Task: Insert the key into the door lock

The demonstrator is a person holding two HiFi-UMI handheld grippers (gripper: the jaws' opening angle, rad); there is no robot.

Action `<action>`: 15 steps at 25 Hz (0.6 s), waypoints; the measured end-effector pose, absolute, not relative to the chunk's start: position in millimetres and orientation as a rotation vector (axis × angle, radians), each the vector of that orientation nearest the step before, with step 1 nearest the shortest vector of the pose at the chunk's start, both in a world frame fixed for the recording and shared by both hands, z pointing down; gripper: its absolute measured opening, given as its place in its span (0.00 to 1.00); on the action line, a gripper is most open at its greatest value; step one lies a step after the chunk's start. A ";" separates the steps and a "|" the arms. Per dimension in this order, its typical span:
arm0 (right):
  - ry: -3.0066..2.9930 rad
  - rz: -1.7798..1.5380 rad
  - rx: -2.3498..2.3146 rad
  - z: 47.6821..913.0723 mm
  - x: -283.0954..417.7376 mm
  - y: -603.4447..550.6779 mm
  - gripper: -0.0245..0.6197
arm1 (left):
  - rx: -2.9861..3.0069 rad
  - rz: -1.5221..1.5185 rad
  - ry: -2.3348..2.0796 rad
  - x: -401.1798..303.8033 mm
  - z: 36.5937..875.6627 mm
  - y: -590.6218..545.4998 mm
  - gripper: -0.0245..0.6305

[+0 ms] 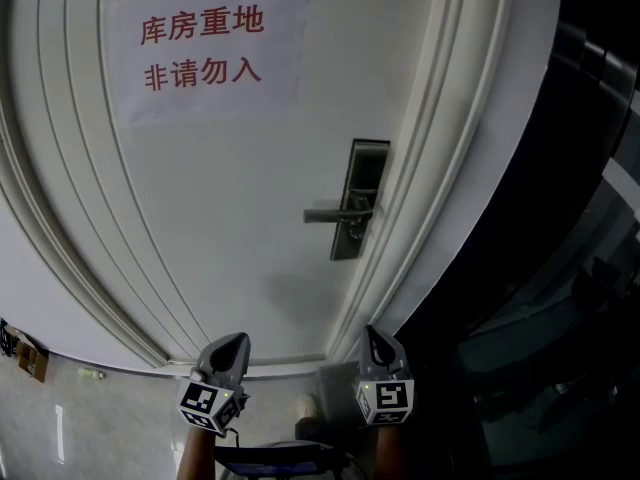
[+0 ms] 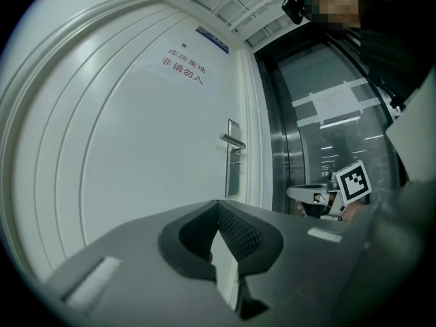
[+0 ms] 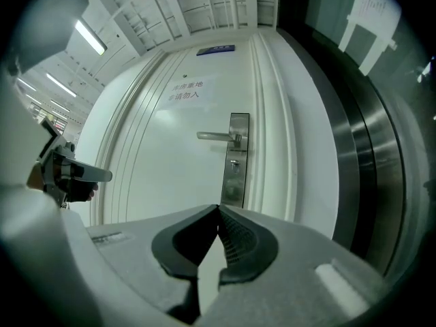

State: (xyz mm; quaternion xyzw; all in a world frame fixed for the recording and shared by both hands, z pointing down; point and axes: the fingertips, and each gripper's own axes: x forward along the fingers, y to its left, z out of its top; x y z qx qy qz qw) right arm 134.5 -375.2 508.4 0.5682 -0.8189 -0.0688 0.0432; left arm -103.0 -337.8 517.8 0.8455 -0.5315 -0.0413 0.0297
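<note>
Door lock (image 1: 358,200), head view: dark metal plate just off centre at 2 o'clock, on the right edge of the white door (image 1: 220,228), w/ its lever handle (image 1: 333,214) sticking out toward 9 o'clock. Paper sign (image 1: 205,48) w/ red characters sits at 11 o'clock. Left tool (image 1: 236,340) is at 7 o'clock and right tool (image 1: 372,336) at 5 o'clock, both low in frame, tips toward the door and well apart from the lock. Left gripper view: left tool's jaws are closed tip to tip. Lock is at 12 o'clock beyond the tips, right tool's marker cube at 3 o'clock, glass panel (image 2: 327,107) behind it. Right gripper view: right tool is pinched fully together too. Lock is straight ahead at 12 o'clock, handle pointing to 9 o'clock, left tool at 9 o'clock near the frame edge.
</note>
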 end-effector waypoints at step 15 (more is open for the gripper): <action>-2.558 -0.166 1.704 509.5 123.6 -363.7 0.04 | 2.616 -0.131 -1.638 -96.1 514.4 -336.5 0.04</action>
